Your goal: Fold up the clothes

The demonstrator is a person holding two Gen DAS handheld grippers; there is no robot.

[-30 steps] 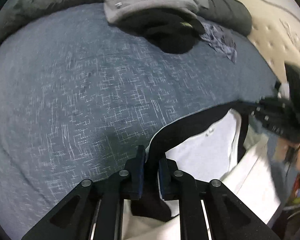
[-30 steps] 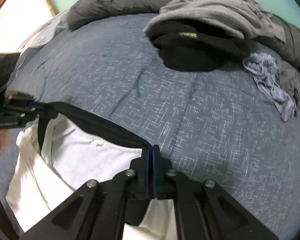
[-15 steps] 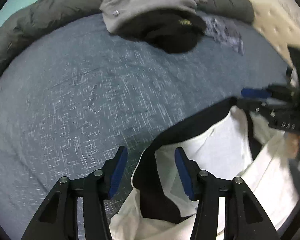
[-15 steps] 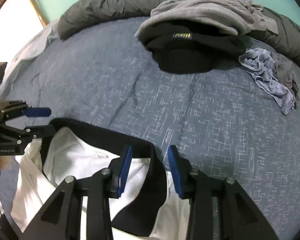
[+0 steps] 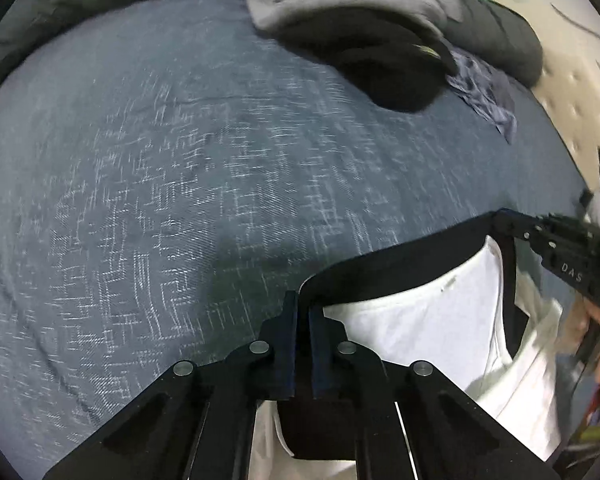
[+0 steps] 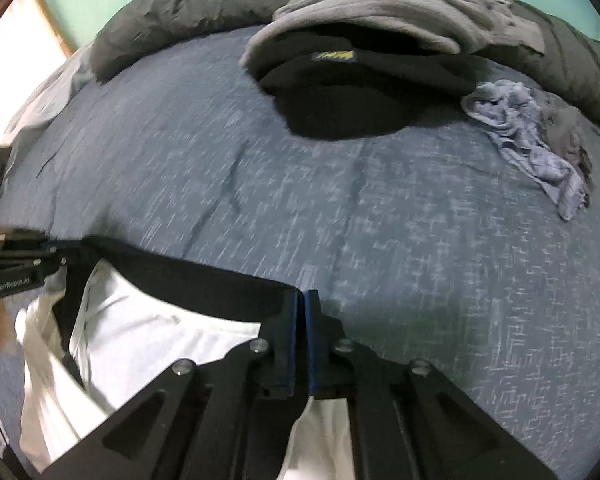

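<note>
White garment lower part cut off, bedspread motion-blurred

Blue bedspread open ahead; clothes pile at 12 o'clock, crumpled cloth at 2 o'clock.

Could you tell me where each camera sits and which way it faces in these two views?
Left wrist: sits on the left gripper, looks across the bed towards the clothes pile; the right gripper shows at right.
Right wrist: sits on the right gripper, same direction; the left gripper shows at left.
Shared: the garment both pinch, pile, bed.
</note>
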